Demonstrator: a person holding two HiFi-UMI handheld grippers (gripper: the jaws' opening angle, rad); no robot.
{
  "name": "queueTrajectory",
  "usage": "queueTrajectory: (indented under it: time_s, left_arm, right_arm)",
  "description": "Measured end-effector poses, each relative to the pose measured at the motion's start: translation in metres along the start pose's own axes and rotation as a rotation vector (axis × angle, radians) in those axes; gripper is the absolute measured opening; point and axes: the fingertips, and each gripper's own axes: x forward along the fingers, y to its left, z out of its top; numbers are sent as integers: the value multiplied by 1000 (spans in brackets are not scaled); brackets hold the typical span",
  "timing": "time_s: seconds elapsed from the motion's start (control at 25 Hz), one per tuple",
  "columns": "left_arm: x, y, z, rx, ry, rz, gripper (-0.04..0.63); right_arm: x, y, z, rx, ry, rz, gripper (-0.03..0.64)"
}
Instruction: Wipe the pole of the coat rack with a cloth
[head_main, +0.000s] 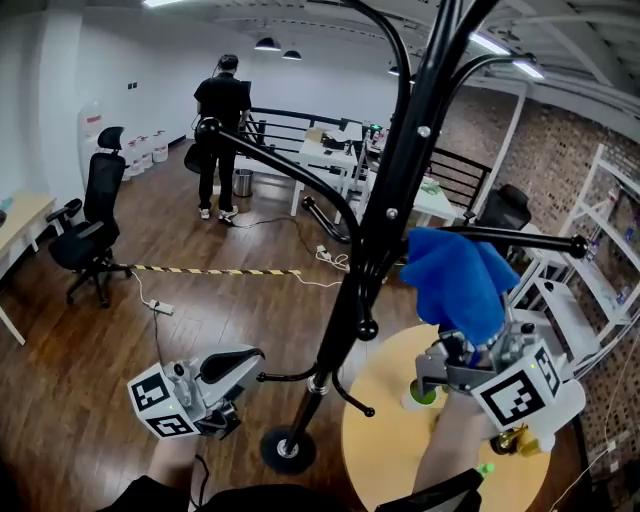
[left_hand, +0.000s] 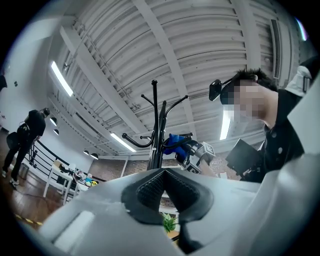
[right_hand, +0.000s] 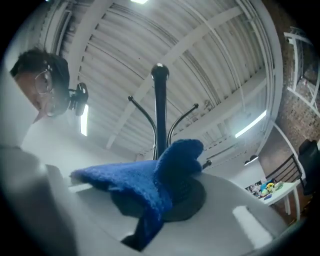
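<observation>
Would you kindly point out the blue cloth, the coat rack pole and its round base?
blue cloth (head_main: 455, 275), head view, middle of the bunched fabric.
coat rack pole (head_main: 375, 240), head view, mid shaft.
round base (head_main: 272, 452), head view, disc's left side.

Head view downward; gripper views upward, both toward pole (right_hand: 160, 115)

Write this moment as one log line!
left gripper shut, empty | right gripper shut on blue cloth | blue cloth beside pole

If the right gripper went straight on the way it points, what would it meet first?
Most likely the coat rack's pole, dead ahead of the right gripper; the blue cloth in its jaws would touch first. Depth is unclear.
</observation>
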Motion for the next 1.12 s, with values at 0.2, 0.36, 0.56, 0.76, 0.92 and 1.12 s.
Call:
queueTrajectory:
  time_s: [0.2, 0.36, 0.56, 0.76, 0.92, 1.12]
  left_arm:
    - [12, -2, -1, -6, -4, -35, 3]
    - [19, -6, 0, -2, -8, -61, 3]
    - [18, -14, -1, 0, -11, -60, 3]
    - [4, -11, 3, 4, -23, -24, 3]
    - [-11, -8, 4, -7, -26, 11, 3]
    - [-27, -8, 5, -17, -32, 36, 3]
  right_arm:
    - [-42, 5, 74, -61, -197, -52, 23]
    - [-53, 6, 96, -41, -256, -53, 23]
    - [-50, 5, 89, -75, -272, -87, 23]
    - [-32, 4, 60, -85, -220, -93, 23]
    - [-4, 0, 0, -43, -68, -77, 23]
    - [5, -8, -96, -8, 162, -107, 23]
